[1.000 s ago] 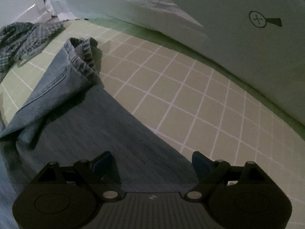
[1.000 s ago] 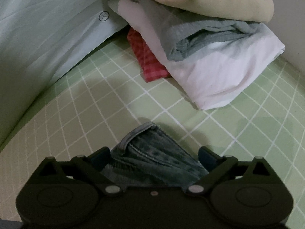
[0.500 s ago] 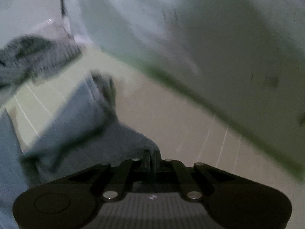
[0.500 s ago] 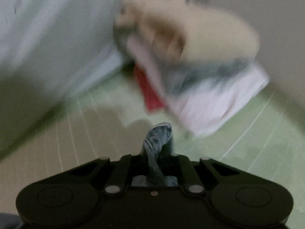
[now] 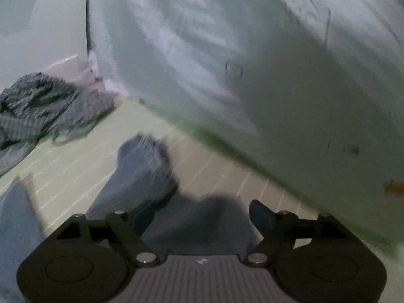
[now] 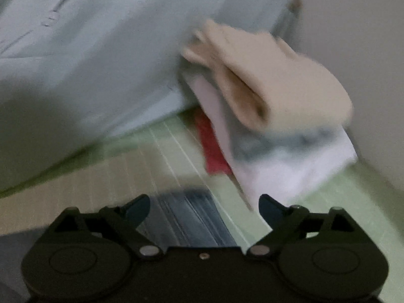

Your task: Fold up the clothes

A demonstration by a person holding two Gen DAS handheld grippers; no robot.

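Blue denim jeans [image 5: 141, 171] lie on the green checked bed sheet [image 5: 75, 161] in the left wrist view, a crumpled leg end reaching away from me. My left gripper [image 5: 202, 214] is open just above the denim, holding nothing. In the right wrist view, a blurred strip of the jeans [image 6: 192, 217] lies between and below the fingers. My right gripper [image 6: 204, 209] is open and holds nothing.
A pale blue pillow [image 5: 252, 63] lines the far side of the bed and also shows in the right wrist view [image 6: 88, 63]. A grey checked garment [image 5: 43, 108] lies crumpled at far left. A stack of folded clothes [image 6: 272, 116], beige on top, stands at the right.
Both grippers shut on the jeans half a second ago and have now opened and let go. Both views have shifted and are blurred by motion.
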